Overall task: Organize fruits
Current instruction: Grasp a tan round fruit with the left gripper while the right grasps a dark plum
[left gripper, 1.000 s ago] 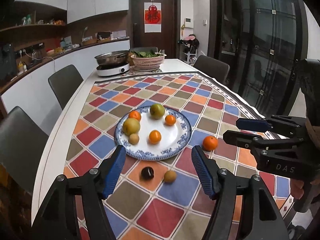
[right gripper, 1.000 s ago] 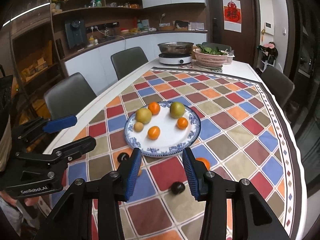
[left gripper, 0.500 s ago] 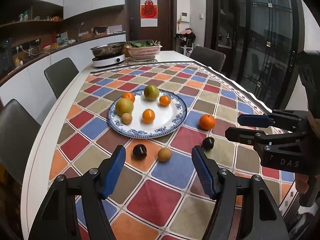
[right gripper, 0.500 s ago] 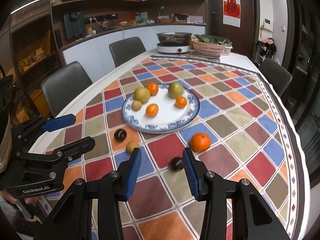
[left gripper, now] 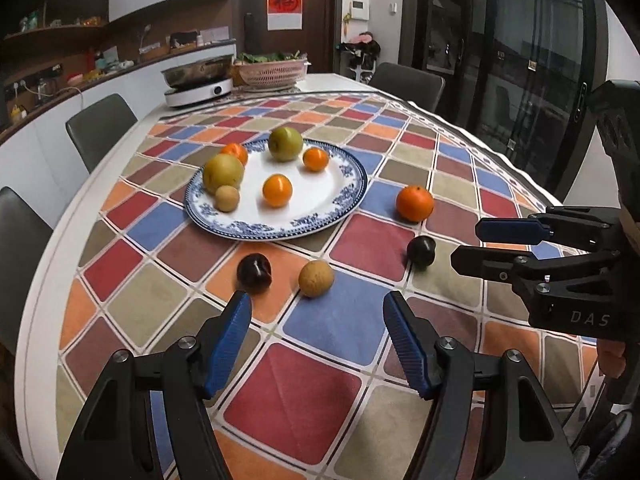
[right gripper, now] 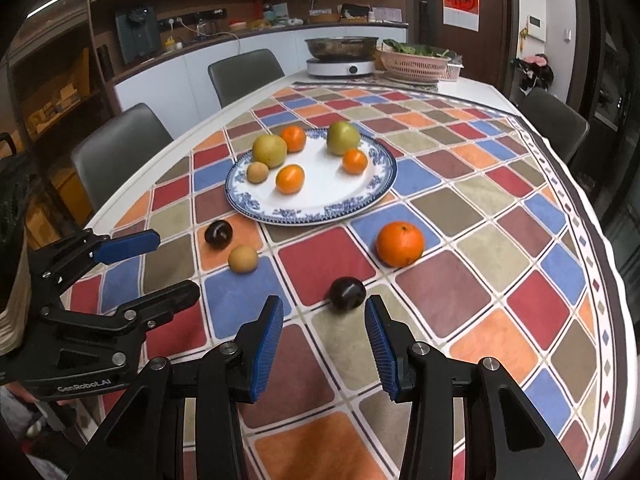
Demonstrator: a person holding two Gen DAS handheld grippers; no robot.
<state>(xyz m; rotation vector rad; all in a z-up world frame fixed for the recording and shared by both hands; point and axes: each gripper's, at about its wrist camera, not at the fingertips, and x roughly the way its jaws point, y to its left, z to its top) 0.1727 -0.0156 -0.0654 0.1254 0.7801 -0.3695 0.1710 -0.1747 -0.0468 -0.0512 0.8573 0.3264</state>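
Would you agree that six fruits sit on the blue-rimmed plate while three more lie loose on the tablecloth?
Not quite: four lie loose on the tablecloth, not three: big orange, tan fruit and two dark plums. Six on the plate is correct. The right wrist view shows it.

Dim warm indoor light; soft shadows; strong fisheye warp, dark vignetted corners; slight blur.

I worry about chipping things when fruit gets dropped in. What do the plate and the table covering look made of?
The plate looks like glazed ceramic: glossy white with a blue printed rim. The table covering seems a matte, soft cloth or vinyl sheet with printed coloured diamonds; its wavy edge suggests it is flexible. Which of the two I cannot tell.
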